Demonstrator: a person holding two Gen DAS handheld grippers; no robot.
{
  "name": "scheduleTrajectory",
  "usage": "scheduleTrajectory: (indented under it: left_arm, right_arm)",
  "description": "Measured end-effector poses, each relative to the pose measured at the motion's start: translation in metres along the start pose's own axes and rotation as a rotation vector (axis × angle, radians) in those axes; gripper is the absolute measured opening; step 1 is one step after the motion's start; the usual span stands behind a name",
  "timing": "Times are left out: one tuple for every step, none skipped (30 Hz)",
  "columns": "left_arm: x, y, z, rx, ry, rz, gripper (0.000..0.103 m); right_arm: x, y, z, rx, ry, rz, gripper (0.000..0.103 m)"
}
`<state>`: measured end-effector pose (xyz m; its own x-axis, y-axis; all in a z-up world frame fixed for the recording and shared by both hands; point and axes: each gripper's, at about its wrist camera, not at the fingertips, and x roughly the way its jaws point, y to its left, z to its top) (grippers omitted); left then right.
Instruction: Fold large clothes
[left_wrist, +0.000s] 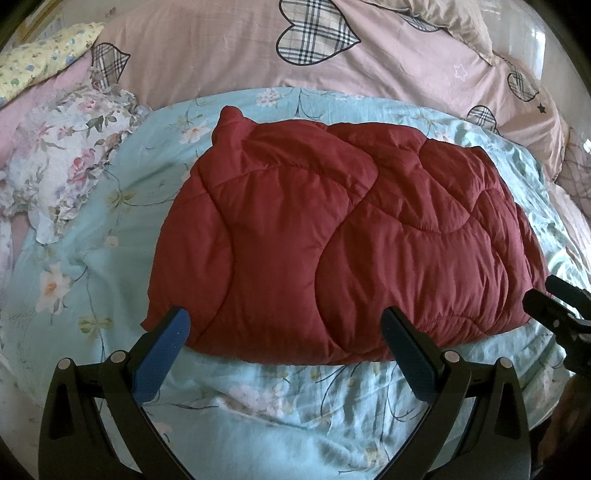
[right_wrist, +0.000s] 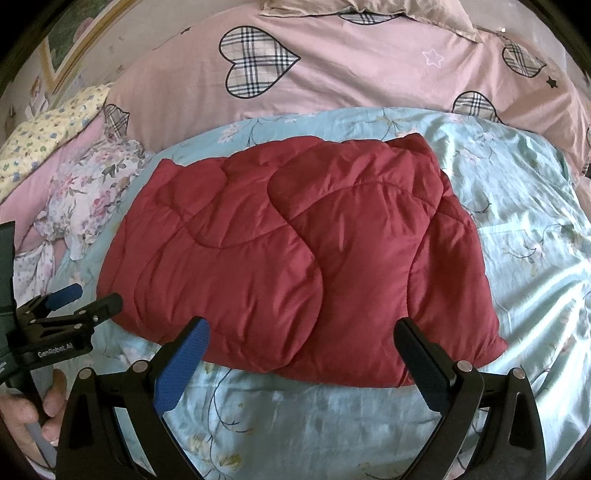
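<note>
I've got the red quilted garment (left_wrist: 332, 236) lying folded on the floral blue sheet (left_wrist: 258, 398) — my left gripper (left_wrist: 284, 325) and right gripper (right_wrist: 301, 332) both spread wide, holding nothing, poised at its near edge.

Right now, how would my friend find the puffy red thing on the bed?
Start at the big pink duvet with checked hearts at the back, then come down onto the light blue flowery sheet. In its middle lies the dark red quilted jacket, folded flat. It is the only plain, unpatterned thing there.
</note>
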<state>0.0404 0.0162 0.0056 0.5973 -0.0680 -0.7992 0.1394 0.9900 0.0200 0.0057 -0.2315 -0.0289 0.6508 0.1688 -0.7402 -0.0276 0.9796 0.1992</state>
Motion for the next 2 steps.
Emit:
scheduleTrajectory:
  left_arm:
    - [0.0004,0.0003,0.0016,0.001,0.000,-0.004,0.103]
    - [0.0008,-0.0002,0.0033,0.002,-0.001,-0.010,0.103]
  right_arm:
    - [0.0007,-0.0015,0.0004,0.002,0.001,0.000,0.101]
    - [0.0010,-0.0029,0.0009,0.003,0.001,0.001,0.101]
